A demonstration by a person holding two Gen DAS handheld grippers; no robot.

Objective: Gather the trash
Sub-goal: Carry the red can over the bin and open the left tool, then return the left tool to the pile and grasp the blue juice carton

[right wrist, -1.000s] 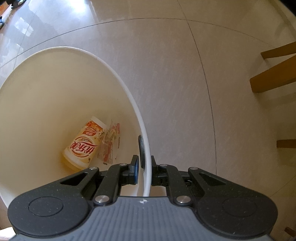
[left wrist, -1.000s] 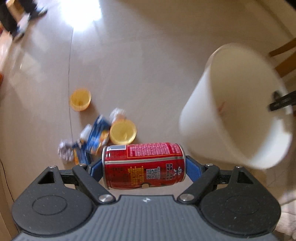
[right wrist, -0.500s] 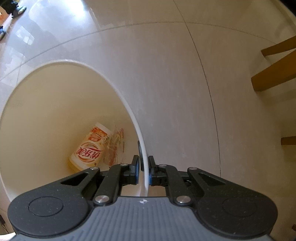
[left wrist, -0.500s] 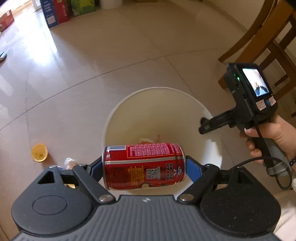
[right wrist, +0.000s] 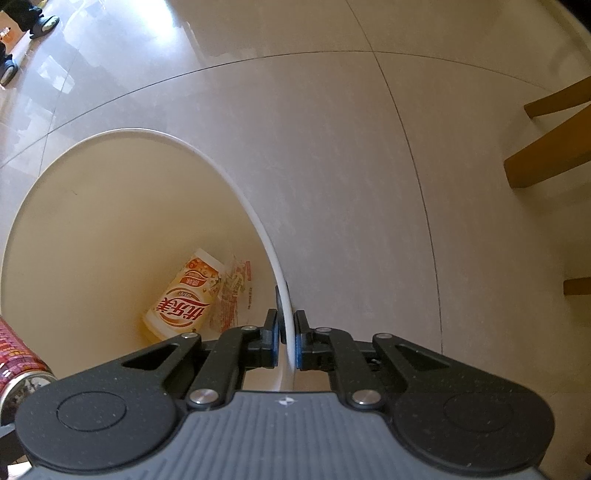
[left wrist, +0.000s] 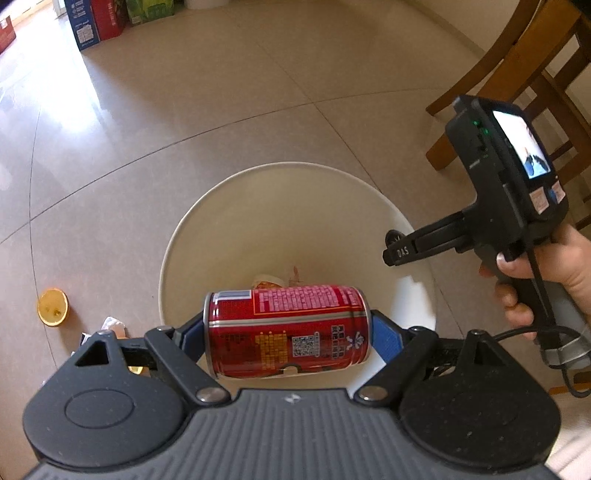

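My left gripper [left wrist: 287,330] is shut on a red drink can [left wrist: 288,328], held sideways above the open mouth of the white bin [left wrist: 288,206]. My right gripper [right wrist: 286,334] is shut on the white bin's rim [right wrist: 255,218], one finger inside and one outside; the right gripper's tip [left wrist: 397,249] pinches the bin's right rim in the left wrist view. An orange-and-white cup [right wrist: 184,295] and a crumpled wrapper [right wrist: 232,295] lie at the bin's bottom. The can's end [right wrist: 18,369] shows at the lower left of the right wrist view.
On the tiled floor left of the bin lie a yellow lid [left wrist: 53,307] and crumpled white paper [left wrist: 112,325]. Wooden chair legs [left wrist: 491,70] stand at the right. Boxes [left wrist: 96,22] sit at the far wall. A hand [left wrist: 543,273] holds the right gripper's handle.
The left gripper with the can swung from the floor litter over the bin's mouth. The bin went from tilted to mouth-up and the can's end entered the right wrist view.
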